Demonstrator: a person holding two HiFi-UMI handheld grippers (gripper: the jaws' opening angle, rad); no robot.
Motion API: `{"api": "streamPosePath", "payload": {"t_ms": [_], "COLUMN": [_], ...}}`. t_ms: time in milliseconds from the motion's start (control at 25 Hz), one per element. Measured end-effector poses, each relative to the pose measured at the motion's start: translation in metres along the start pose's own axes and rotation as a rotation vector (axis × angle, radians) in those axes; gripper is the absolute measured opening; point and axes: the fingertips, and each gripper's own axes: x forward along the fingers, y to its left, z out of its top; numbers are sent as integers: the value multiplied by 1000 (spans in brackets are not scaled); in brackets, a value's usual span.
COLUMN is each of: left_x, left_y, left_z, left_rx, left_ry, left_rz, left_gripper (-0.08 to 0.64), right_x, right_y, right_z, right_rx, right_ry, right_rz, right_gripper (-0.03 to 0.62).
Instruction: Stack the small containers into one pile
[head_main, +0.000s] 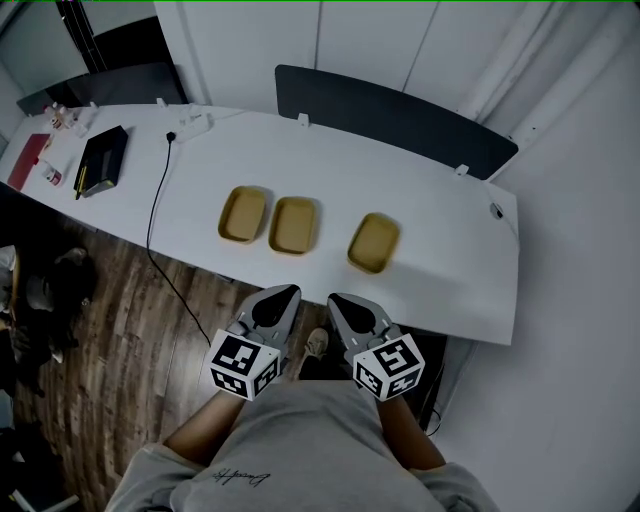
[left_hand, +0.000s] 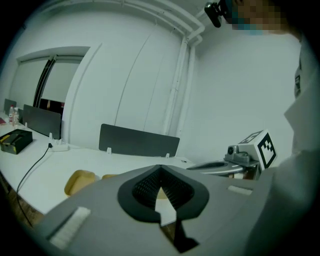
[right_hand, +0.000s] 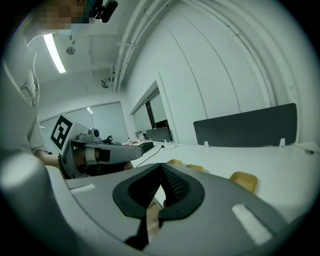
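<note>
Three small tan containers lie in a row on the white table (head_main: 450, 270): the left one (head_main: 244, 214), the middle one (head_main: 294, 225) close beside it, and the right one (head_main: 374, 242) set apart. Both grippers hang side by side short of the table's near edge, over the floor, pointing at the row. My left gripper (head_main: 287, 291) (left_hand: 160, 169) is shut with nothing in it. My right gripper (head_main: 338, 299) (right_hand: 161, 165) is also shut and holds nothing. The left gripper view shows two containers (left_hand: 80, 181). The right gripper view shows all three, the nearest (right_hand: 244, 180) at the right.
A dark divider panel (head_main: 400, 115) stands along the table's far edge. A black case (head_main: 101, 160), a red item (head_main: 28, 160) and small bottles sit at the far left end. A black cable (head_main: 158, 205) runs over the table's edge to the wooden floor (head_main: 120, 330).
</note>
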Motion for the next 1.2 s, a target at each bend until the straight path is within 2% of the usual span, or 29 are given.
{"api": "streamPosePath", "payload": {"t_ms": [320, 760, 1000, 1200], "left_x": [51, 82, 94, 107], "left_y": [6, 9, 23, 32], "left_z": [15, 21, 20, 17], "left_rx": [-7, 3, 11, 17], "left_ry": [-3, 26, 49, 85], "left_rz": [-1, -11, -29, -75], "left_gripper": [2, 2, 2, 2], "right_x": [18, 29, 37, 40], "right_y": [-48, -83, -98, -115], "right_z": [12, 16, 15, 14], "right_rx": [-11, 10, 35, 58], "right_ry": [32, 57, 64, 71], "right_rz": [10, -20, -73, -161], "right_gripper": [15, 15, 15, 15]}}
